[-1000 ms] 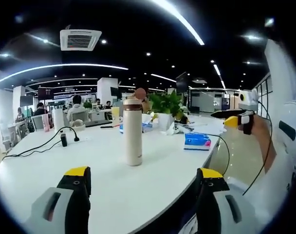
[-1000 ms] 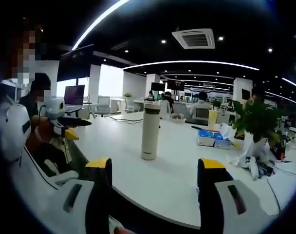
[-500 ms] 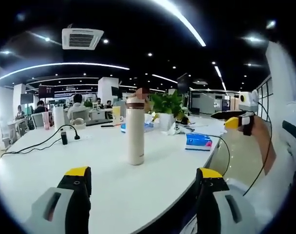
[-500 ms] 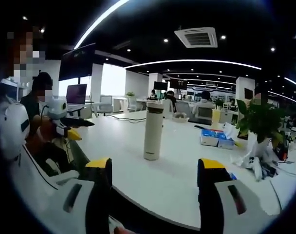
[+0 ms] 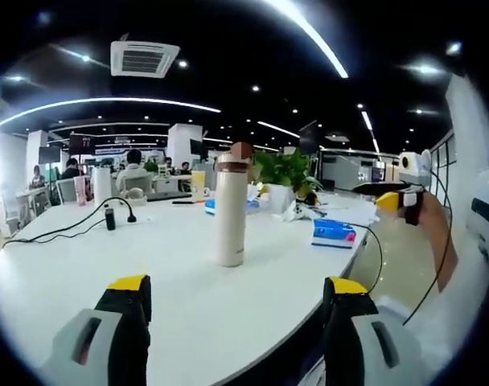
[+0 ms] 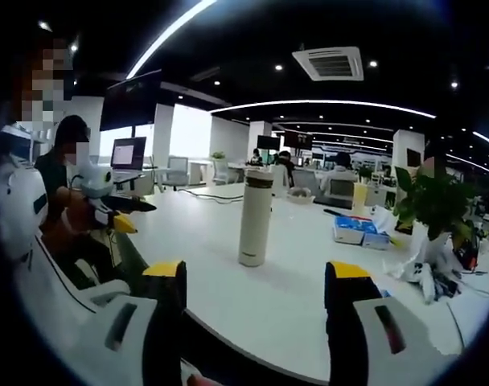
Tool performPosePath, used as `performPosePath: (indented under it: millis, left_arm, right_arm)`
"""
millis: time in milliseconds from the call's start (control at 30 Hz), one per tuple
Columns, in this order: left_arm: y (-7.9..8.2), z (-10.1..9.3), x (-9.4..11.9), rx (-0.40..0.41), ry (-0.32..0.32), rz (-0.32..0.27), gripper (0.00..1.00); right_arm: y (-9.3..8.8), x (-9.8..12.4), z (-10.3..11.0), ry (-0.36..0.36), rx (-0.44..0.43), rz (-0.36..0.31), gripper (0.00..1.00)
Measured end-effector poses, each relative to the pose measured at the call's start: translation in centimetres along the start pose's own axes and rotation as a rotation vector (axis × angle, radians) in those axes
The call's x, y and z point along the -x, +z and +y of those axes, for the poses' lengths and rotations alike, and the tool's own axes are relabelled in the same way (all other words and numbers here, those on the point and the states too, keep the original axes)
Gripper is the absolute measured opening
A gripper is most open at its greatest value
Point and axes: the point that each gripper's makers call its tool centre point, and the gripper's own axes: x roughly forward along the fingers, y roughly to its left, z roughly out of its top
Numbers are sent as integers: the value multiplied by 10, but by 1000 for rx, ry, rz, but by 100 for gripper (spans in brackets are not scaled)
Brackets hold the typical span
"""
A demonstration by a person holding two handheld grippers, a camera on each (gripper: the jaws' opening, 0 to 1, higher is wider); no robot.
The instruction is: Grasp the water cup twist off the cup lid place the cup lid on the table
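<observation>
Water cup [image 5: 229,209] upright, lid on, on white office table [image 5: 84,273], both grippers' jaws apart, well short.

Big white table [image 5: 188,297], water cup [image 5: 230,207] standing upright near the middle. Blue tissue pack [image 5: 334,232] at its 3 o'clock, black cable [image 5: 76,227] at 9, potted plant [image 5: 282,181] around 1.

Water cup [image 5: 229,211] upright on table [image 5: 84,273], ahead of both claws.
</observation>
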Motion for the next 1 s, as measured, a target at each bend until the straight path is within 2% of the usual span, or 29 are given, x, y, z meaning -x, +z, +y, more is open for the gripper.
performPosePath:
  millis: [700, 1000]
  left_arm:
    - [3, 0, -5, -13, -11, -17, 88]
    - [2, 1, -18, -20, -27, -19, 87]
  right_arm:
    - [-3, 3, -2, -14, -15, 8, 72]
    - [-4, 0, -2, -3, -40, -3, 74]
